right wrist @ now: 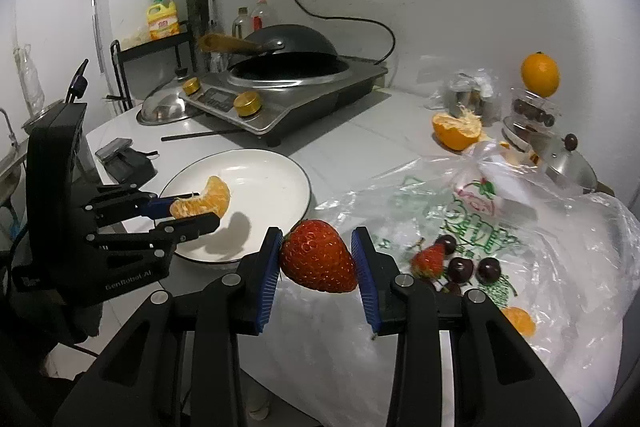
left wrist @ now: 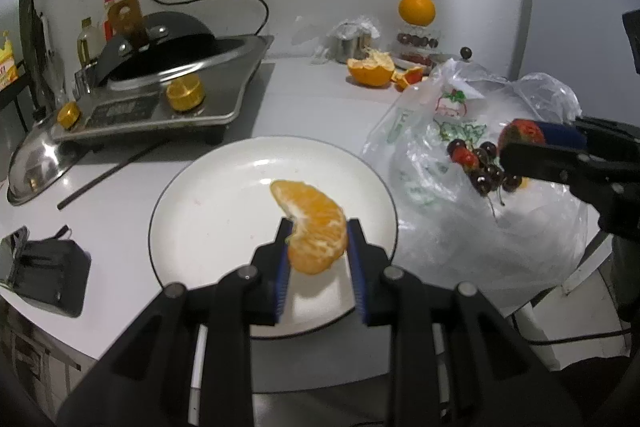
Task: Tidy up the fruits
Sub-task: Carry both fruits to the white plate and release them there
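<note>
The left gripper [left wrist: 318,239] is clamping an orange segment [left wrist: 314,231] above the white plate [left wrist: 224,187], apparently to lay it there. To its right, the right gripper [right wrist: 316,263] is pinching a strawberry [right wrist: 318,257] over the plastic bag [right wrist: 540,247], likely plate-bound too.

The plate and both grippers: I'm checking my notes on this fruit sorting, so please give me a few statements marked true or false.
1. The left gripper holds an orange segment above the plate. True.
2. The right gripper holds a cherry. False: it grips a strawberry.
3. The plate already carries several fruits. False: nothing lies on it.
4. Cherries and a second strawberry lie on the plastic bag. True.
5. A whole orange sits atop a container at the back. True.
</note>
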The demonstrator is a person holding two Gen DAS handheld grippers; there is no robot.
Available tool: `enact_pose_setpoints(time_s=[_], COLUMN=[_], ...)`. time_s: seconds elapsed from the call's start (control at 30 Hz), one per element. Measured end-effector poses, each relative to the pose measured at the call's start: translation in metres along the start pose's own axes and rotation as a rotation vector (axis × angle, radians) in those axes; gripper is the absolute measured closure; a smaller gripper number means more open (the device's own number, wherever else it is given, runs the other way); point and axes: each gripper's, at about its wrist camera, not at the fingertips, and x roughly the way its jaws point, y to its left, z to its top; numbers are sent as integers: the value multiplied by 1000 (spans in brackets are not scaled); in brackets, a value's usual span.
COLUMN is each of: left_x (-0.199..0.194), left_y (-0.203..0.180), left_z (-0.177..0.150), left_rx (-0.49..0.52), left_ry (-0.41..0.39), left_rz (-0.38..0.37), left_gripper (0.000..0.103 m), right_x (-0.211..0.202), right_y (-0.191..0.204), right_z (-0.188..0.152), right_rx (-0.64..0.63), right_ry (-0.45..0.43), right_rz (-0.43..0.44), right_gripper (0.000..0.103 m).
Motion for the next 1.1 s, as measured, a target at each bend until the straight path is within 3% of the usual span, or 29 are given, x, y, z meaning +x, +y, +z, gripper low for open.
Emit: enact_pose_setpoints(time_s=[0.77,1.03,1.1], left_x=[20,17,15], left_y=[16,27,31], left_z=[-16,-13,-13], left_rx=[-15,-29,-32], left_ry=[73,55,47], left_rz=[-103,-131,-132], left_gripper=[75,67,55], right_x=[46,70,76], right_y=[34,42,45], right_z=[17,22,22], right_rx=[-49,-58,-60], right_ry=[56,86,96], right_rz=[37,52,55], right_gripper=[65,65,65])
